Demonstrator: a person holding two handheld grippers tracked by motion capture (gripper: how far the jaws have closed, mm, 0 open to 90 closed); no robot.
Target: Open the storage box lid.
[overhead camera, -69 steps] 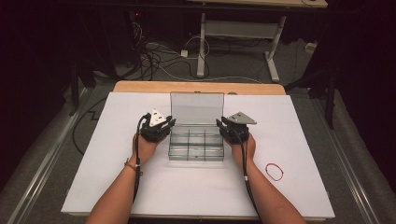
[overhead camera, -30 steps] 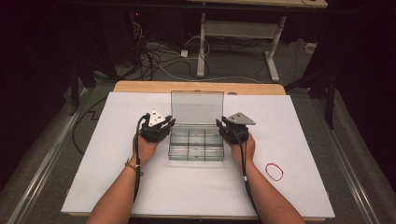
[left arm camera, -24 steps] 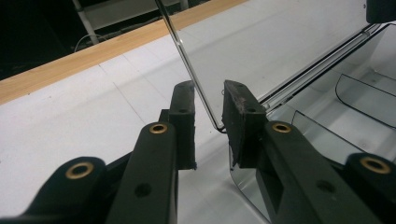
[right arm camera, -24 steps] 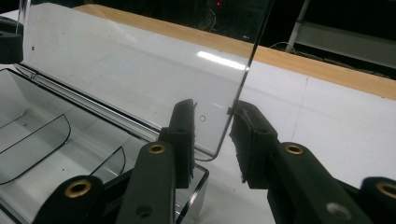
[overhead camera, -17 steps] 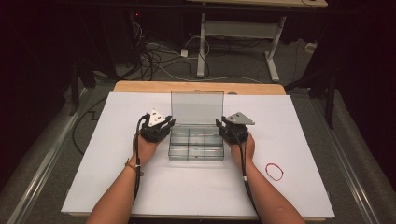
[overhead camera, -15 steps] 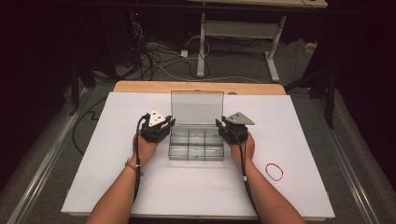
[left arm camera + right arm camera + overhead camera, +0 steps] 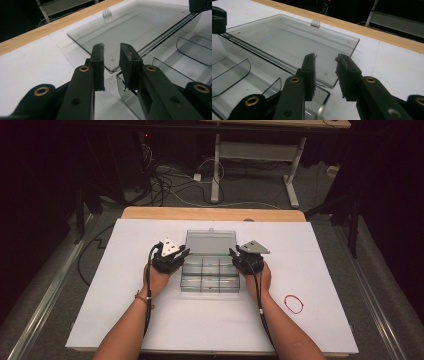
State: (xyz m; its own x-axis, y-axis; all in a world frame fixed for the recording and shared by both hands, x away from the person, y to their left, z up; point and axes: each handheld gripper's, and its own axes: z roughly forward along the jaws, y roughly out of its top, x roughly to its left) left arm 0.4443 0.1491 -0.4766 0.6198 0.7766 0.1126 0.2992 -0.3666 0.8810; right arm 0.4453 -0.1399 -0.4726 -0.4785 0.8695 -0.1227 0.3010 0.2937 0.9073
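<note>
A clear plastic compartment box [image 7: 207,276] sits mid-table with its lid [image 7: 210,241] folded flat behind it. My left gripper [image 7: 181,255] is at the box's left rear corner. In the left gripper view its jaws [image 7: 111,48] stand a little apart over the hinge corner, open, with nothing pinched. At the right rear corner is my right gripper [image 7: 236,257]. The right gripper view shows it [image 7: 325,58] open as well, with a narrow gap above the lid's corner [image 7: 332,82]. The curved dividers [image 7: 234,75] mark off bare compartments.
A red rubber band [image 7: 294,303] lies on the white board [image 7: 125,320] to the right of the box. The wooden table edge [image 7: 210,213] runs behind the lid. Cables and a desk frame [image 7: 250,155] are on the floor beyond.
</note>
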